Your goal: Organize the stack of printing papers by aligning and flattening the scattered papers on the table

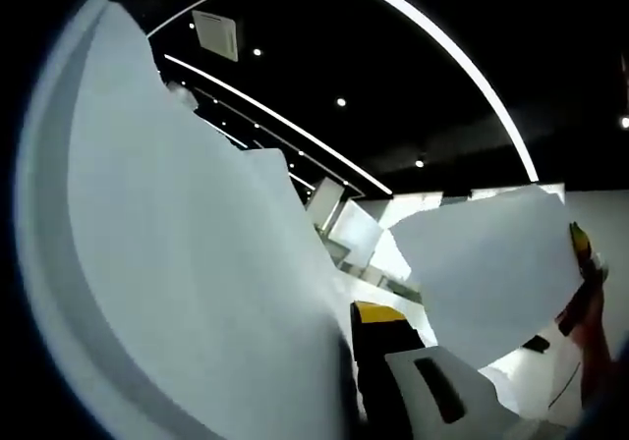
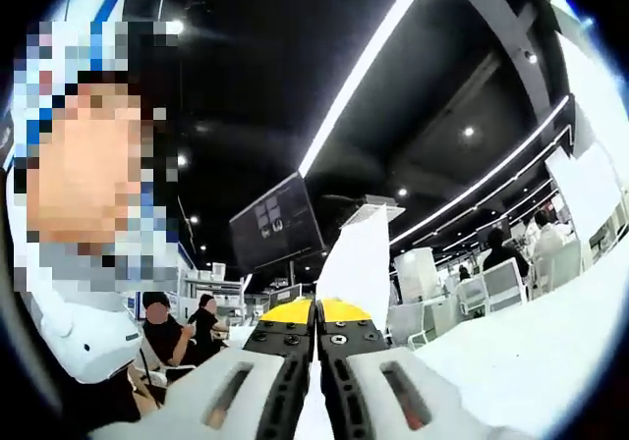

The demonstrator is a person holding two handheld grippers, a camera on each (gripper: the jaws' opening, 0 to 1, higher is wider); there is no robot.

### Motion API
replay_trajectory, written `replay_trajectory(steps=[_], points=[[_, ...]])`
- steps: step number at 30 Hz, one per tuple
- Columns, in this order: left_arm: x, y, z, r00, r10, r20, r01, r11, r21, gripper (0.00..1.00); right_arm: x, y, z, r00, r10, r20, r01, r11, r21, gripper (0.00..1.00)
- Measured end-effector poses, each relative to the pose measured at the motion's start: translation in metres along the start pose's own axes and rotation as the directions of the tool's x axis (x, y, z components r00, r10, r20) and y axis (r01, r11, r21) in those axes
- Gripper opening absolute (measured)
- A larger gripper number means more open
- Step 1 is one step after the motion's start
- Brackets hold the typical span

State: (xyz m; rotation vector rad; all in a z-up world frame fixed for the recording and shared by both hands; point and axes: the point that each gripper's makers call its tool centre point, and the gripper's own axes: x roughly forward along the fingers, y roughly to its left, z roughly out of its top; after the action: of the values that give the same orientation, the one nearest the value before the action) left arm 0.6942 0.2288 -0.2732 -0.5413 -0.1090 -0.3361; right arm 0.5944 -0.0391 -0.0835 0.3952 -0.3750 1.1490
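Note:
In the left gripper view a broad stack of white printing paper [image 1: 187, 263] is raised toward the ceiling and hides my left gripper's [image 1: 349, 314] left jaw. Its right jaw, yellow at the tip, lies flat against the paper's edge. Further right a single white sheet [image 1: 486, 273] hangs in the air, pinched at its right edge by my right gripper [image 1: 580, 248]. In the right gripper view that gripper [image 2: 316, 310] has its jaws pressed together on the sheet [image 2: 359, 258], which stands up edge-on between the yellow tips.
A white table [image 2: 536, 347] runs along the lower right. A person in white [image 2: 79, 332] stands close on the left. Seated people [image 2: 182, 337] and chairs [image 2: 496, 283] lie beyond, with a dark hanging screen [image 2: 275, 222] and ceiling light strips [image 1: 462, 62] overhead.

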Motion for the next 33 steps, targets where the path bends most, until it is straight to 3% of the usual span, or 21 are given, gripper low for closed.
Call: replay_trajectory(steps=[6, 8, 12, 14, 23, 26, 33], points=[[0.0, 0.0, 0.0, 1.0, 0.0, 0.0, 0.0, 1.0, 0.0, 0.15, -0.006, -0.017, -0.009, 0.998, -0.067, 0.005, 0.067, 0.997, -0.025, 0.0], [0.0, 0.0, 0.0, 1.0, 0.0, 0.0, 0.0, 1.0, 0.0, 0.15, -0.01, -0.032, -0.02, 0.991, -0.129, -0.018, 0.127, 0.988, -0.086, 0.0], [0.0, 0.0, -0.001, 1.0, -0.002, -0.002, 0.002, 1.0, 0.0, 0.15, -0.022, -0.063, -0.053, 0.964, -0.249, -0.09, 0.239, 0.965, -0.108, 0.0], [0.0, 0.001, -0.001, 1.0, 0.001, -0.003, -0.001, 1.0, -0.001, 0.15, -0.03, -0.076, -0.061, 0.949, -0.302, -0.09, 0.294, 0.951, -0.094, 0.0], [0.0, 0.0, -0.001, 1.0, -0.001, -0.002, 0.001, 1.0, 0.003, 0.15, -0.057, -0.115, -0.078, 0.899, -0.425, -0.106, 0.418, 0.904, -0.084, 0.0], [0.0, 0.0, -0.001, 1.0, -0.001, -0.003, 0.001, 1.0, 0.002, 0.15, -0.065, -0.126, -0.083, 0.875, -0.472, -0.108, 0.469, 0.882, -0.05, 0.0], [0.0, 0.0, -0.001, 1.0, -0.002, -0.003, 0.002, 1.0, 0.0, 0.16, -0.075, -0.144, -0.088, 0.844, -0.531, -0.072, 0.536, 0.842, 0.071, 0.0]])
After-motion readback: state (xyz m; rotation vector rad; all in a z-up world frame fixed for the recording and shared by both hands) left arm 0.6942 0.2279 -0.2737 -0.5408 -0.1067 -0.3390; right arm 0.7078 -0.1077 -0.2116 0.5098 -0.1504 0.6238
